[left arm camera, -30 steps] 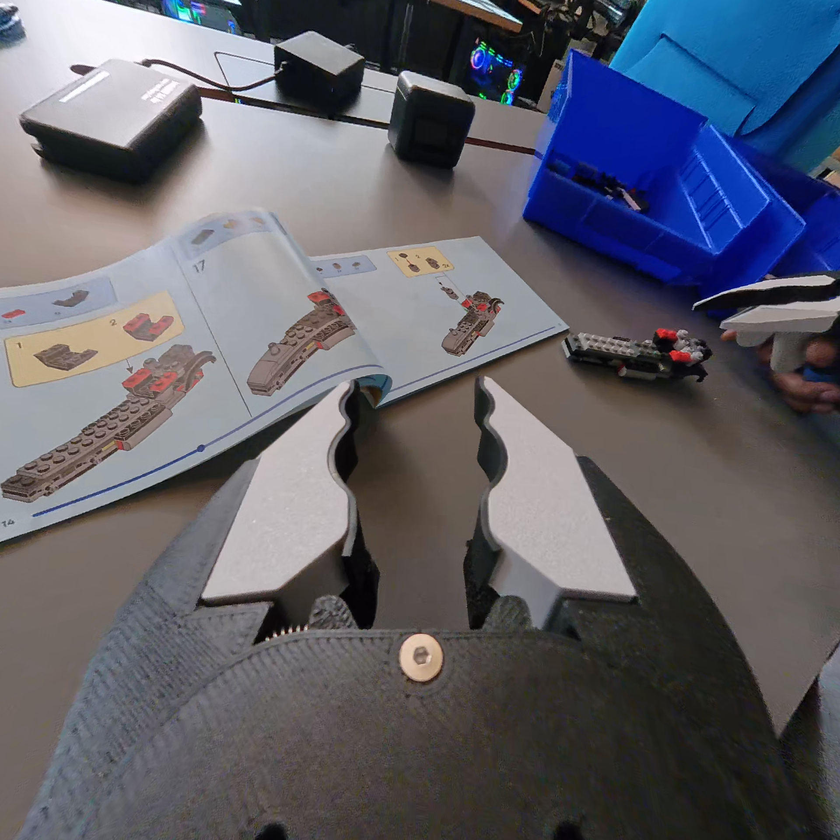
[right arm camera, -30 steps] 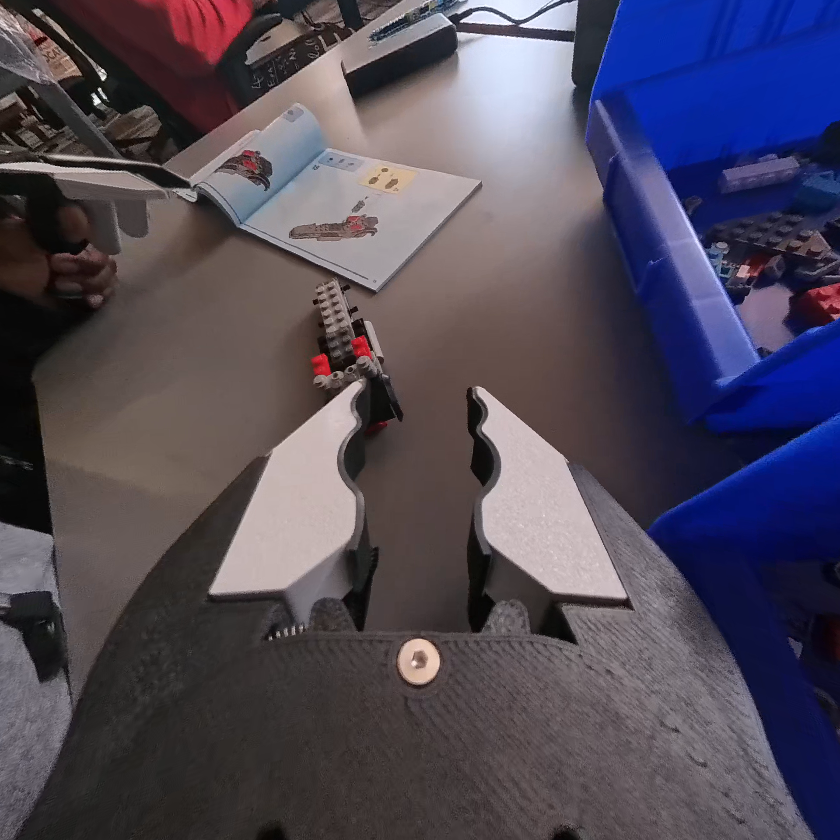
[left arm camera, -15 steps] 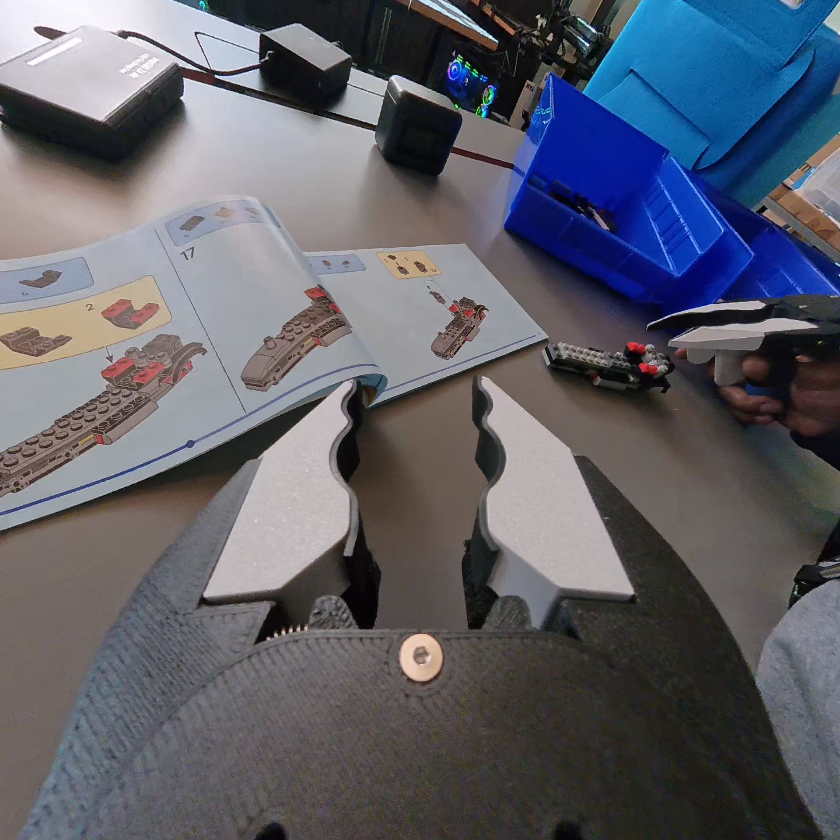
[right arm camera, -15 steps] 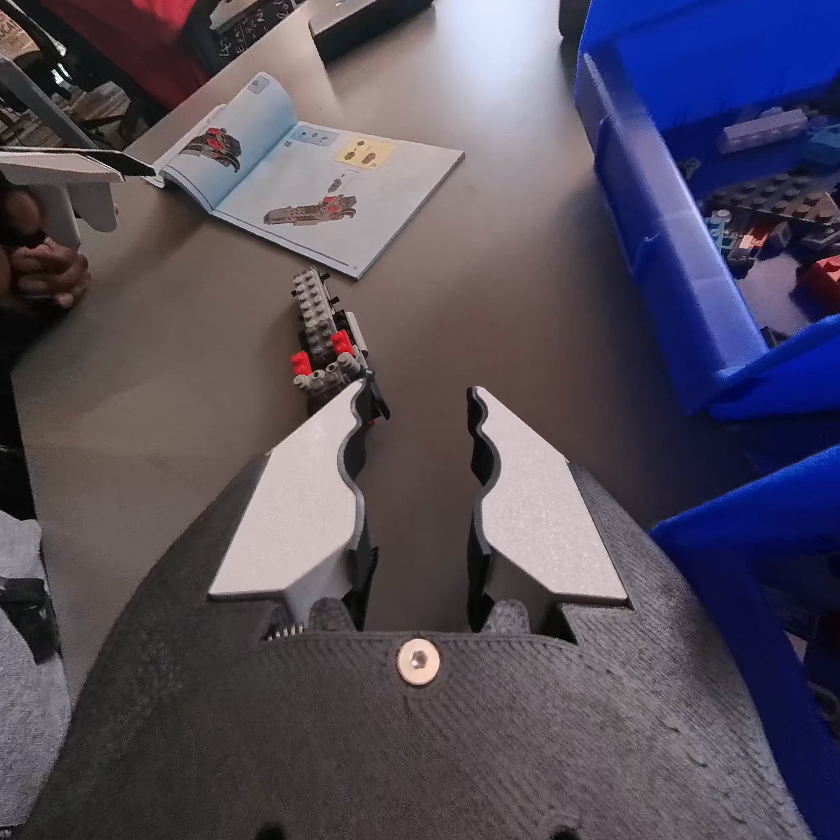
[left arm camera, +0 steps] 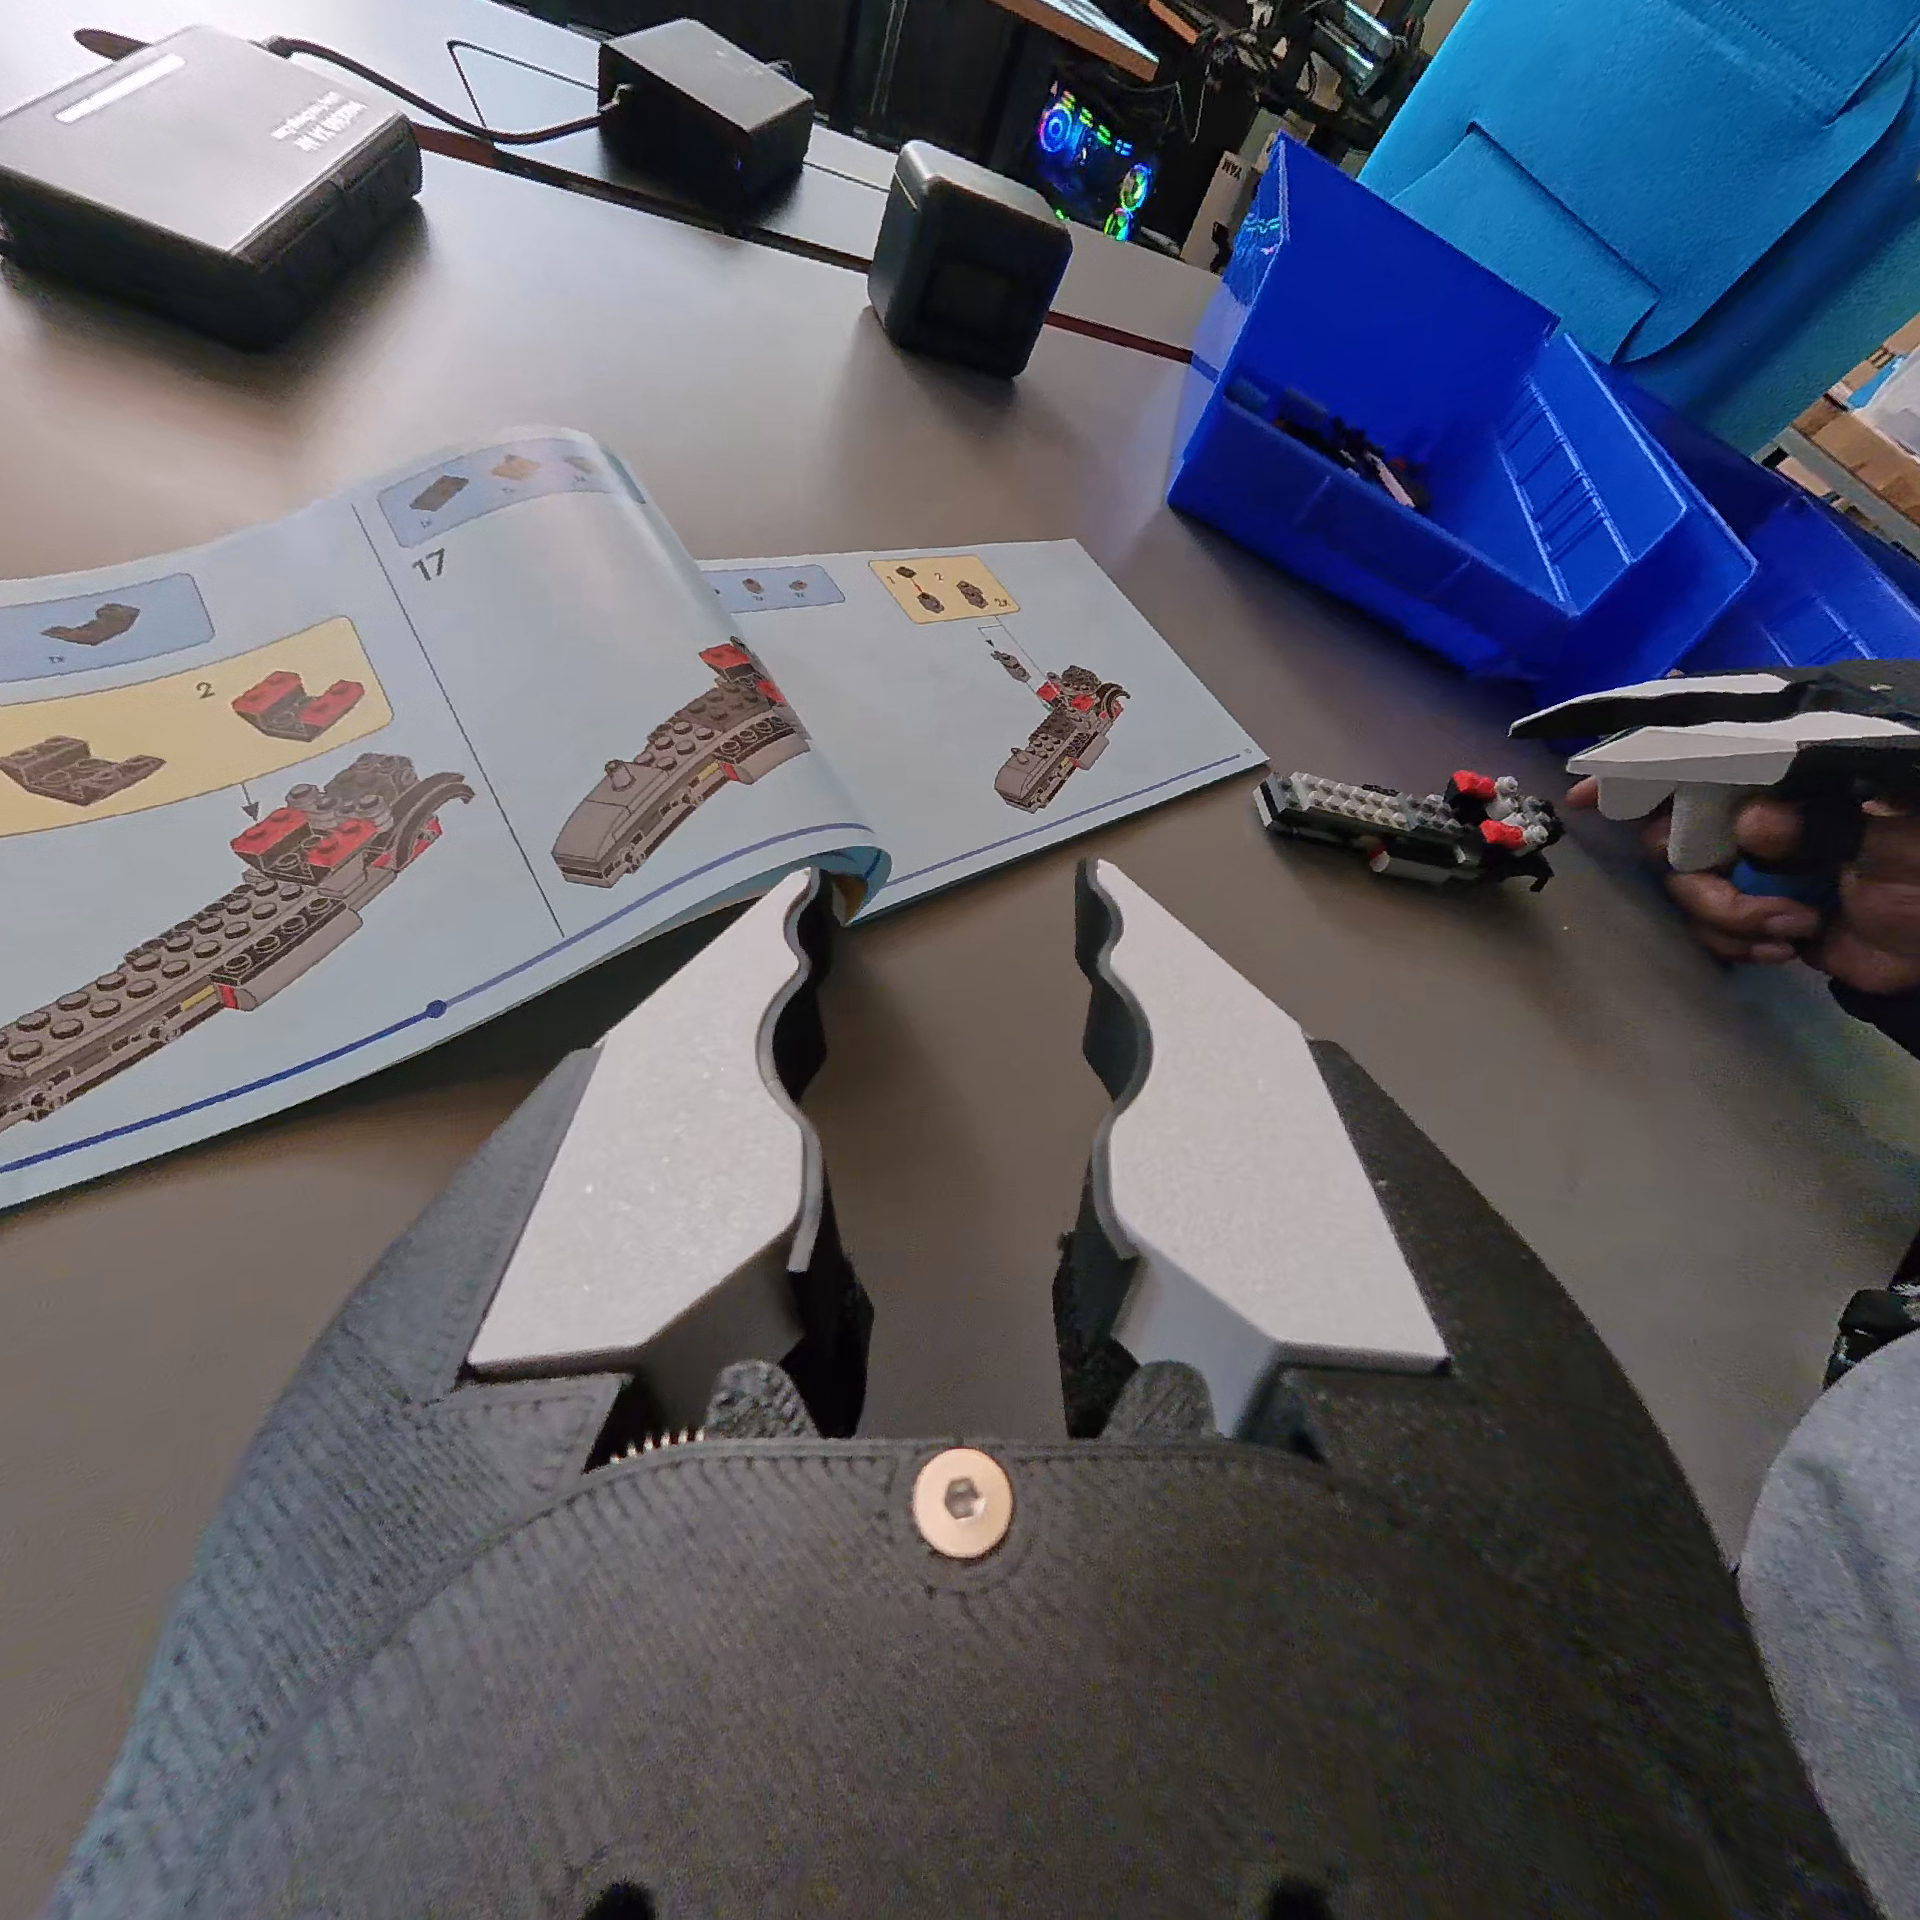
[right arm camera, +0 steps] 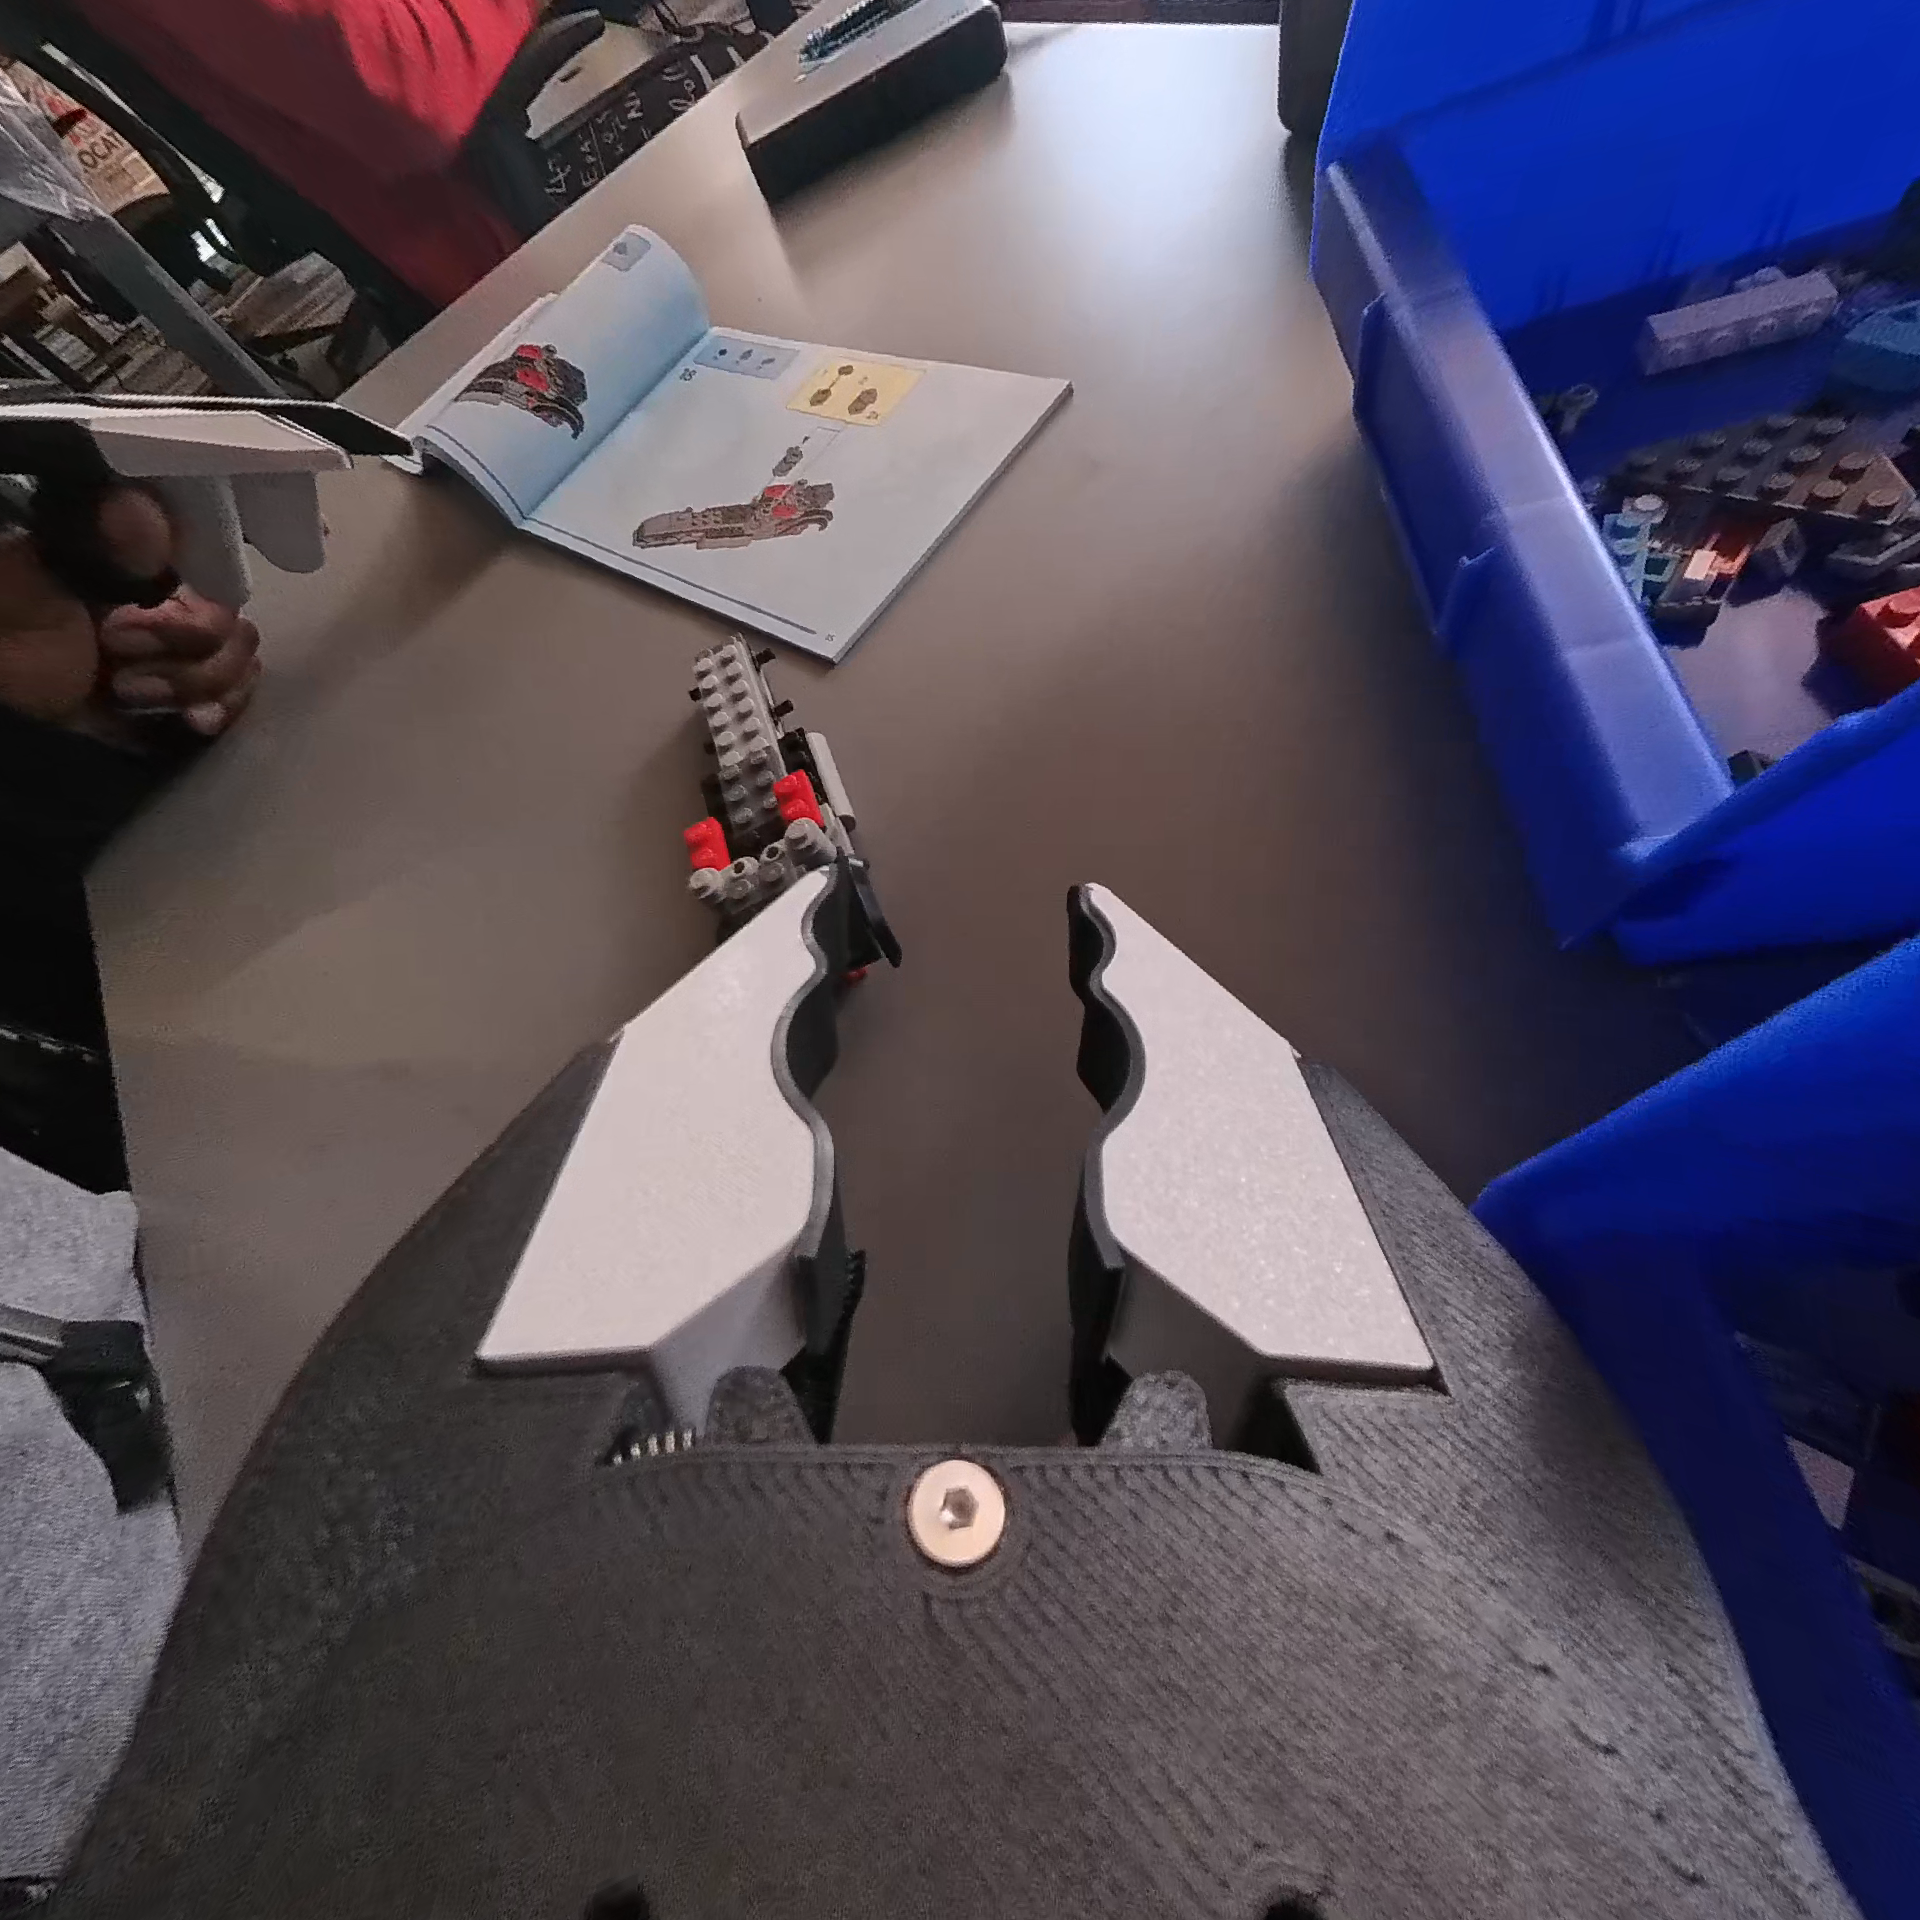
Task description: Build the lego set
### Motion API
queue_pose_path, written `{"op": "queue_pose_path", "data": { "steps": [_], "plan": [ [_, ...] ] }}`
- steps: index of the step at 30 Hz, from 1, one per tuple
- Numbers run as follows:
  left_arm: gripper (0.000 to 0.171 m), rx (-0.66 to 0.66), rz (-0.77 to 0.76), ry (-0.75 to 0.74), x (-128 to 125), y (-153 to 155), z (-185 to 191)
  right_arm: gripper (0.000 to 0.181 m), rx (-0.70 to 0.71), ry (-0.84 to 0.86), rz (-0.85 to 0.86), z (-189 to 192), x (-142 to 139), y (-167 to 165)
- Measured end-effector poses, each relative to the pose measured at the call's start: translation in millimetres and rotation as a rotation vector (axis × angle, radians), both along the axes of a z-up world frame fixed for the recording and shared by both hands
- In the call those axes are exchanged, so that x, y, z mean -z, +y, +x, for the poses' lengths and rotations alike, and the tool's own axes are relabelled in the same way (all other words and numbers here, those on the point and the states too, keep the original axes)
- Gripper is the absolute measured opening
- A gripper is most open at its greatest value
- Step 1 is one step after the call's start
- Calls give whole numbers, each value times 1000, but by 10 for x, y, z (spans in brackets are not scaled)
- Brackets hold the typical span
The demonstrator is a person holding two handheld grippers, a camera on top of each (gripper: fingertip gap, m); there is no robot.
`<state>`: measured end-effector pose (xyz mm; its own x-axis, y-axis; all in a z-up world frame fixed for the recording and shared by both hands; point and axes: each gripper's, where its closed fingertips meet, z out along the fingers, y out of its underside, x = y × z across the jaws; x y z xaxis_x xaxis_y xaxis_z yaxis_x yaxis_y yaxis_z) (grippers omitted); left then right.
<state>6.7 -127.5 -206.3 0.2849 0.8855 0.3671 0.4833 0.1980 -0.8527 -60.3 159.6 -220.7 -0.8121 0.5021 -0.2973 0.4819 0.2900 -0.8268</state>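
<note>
The wide dark matte table (left arm camera: 644, 343) carried everything, and places below are given from the open light-blue instruction booklet (left arm camera: 582, 727) lying on it; beyond the booklet's far right corner stood the deep blue plastic parts bin (left arm camera: 1382, 488), which in the right wrist view (right arm camera: 1475, 582) showed a loose heap of grey, black, blue and red bricks on its floor; behind the booklet sat a flat black box with a cable (left arm camera: 197, 177), a smaller black adapter block (left arm camera: 707, 104) and a black cube-shaped device (left arm camera: 971, 270).

Over the last second the left wrist view had swung a little, so the booklet and bin sat further left in the frame, and the right wrist view had pulled slightly back; nothing on the table itself had shifted. The left gripper (left arm camera: 945, 883) hovered at the booklet's near edge with its grey wavy-edged fingers spread and nothing between them; the right gripper (right arm camera: 951, 904) was likewise spread and empty.

The long, low grey-and-black lego model with red studs at one end (left arm camera: 1403, 821) lay flat just off the booklet's right-hand corner, its red end toward the right gripper; in the right wrist view (right arm camera: 769, 790) that end sat just ahead of the left finger, partly hidden behind it, not between the jaws.

This read as a pause for checking the page: no new brick had been picked, so the build appeared partway, with a fetch from the bin likely next.
</note>
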Motion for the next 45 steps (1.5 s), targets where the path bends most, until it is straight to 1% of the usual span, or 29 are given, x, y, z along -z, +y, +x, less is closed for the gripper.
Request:
{"op": "queue_pose_path", "data": {
  "steps": [9, 14, 16, 19, 24, 28, 30, 33, 37, 41, 45],
  "plan": [
    [47, 8, -30, -20, 38, 23, -7, 44, -3, 29, -53, 11, -86, 13],
    [47, 56, -66, -21, 52, 111, 11, 44, 6, 28, -97, -1, -142, 37],
    [48, 62, -107, -17, 60, 135, 10, 43, 10, 26, -111, -9, -158, 46],
    [49, 23, -238, -7, 88, 159, -29, 44, 0, 30, -120, 5, -173, 41],
    [52, 13, -255, 44, 21, 527, -173, 45, -7, 57, -194, 22, -290, 66],
    [55, 17, -275, 36, 42, 769, -296, 46, 7, 49, -255, 12, -358, 119],
    [56, 15, -292, 30, 57, 837, -341, 47, 8, 48, -279, 42, -387, 145],
    [56, -7, -321, 11, 96, 831, -380, 48, -15, 32, -301, 109, -402, 143],
    [55, -29, -268, 25, 52, 785, -381, 50, -48, 30, -297, 205, -397, 110],
    [55, -33, -207, 10, 51, 753, -388, 51, -39, 16, -314, 213, -406, 132],
    [55, -32, -226, -17, 97, 758, -398, 51, -39, 15, -300, 216, -387, 123]
  ]
}}
